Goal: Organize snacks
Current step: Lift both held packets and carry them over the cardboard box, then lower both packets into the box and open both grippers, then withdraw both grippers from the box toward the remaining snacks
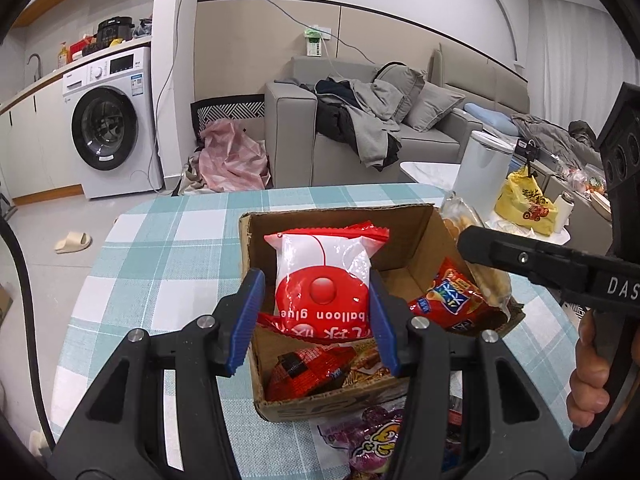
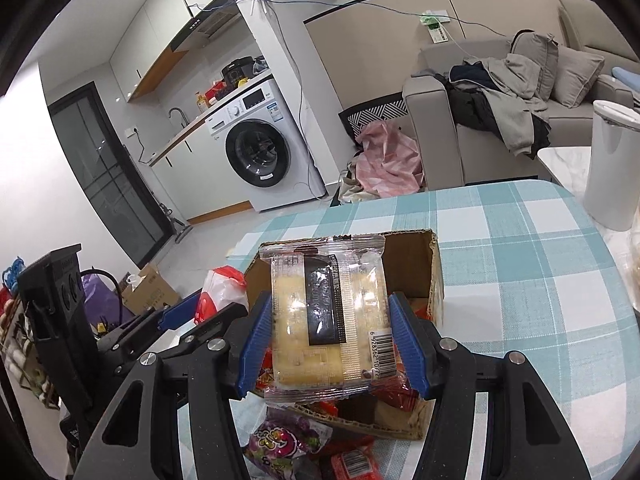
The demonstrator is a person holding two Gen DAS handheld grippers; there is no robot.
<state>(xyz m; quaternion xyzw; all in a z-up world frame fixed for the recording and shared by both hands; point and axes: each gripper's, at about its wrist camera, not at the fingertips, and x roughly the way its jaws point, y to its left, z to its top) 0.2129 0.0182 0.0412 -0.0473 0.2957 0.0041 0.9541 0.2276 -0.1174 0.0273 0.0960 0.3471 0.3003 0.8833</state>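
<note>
My left claw [image 1: 316,320] is matte black plastic, its two arms tipped with ribbed blue pads [image 1: 249,320] and pinned with round silver screws. My right claw [image 2: 334,340] is built the same: black frame, blue ribbed pads [image 2: 409,344], silver screw heads. On its black body white letters read "DAS". My right hand [image 1: 592,368] shows bare fingers around its black handle.

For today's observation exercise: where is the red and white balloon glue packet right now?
In the left wrist view the balloon glue packet is clamped between the left gripper pads, above the open cardboard box on the checked tablecloth.
</note>
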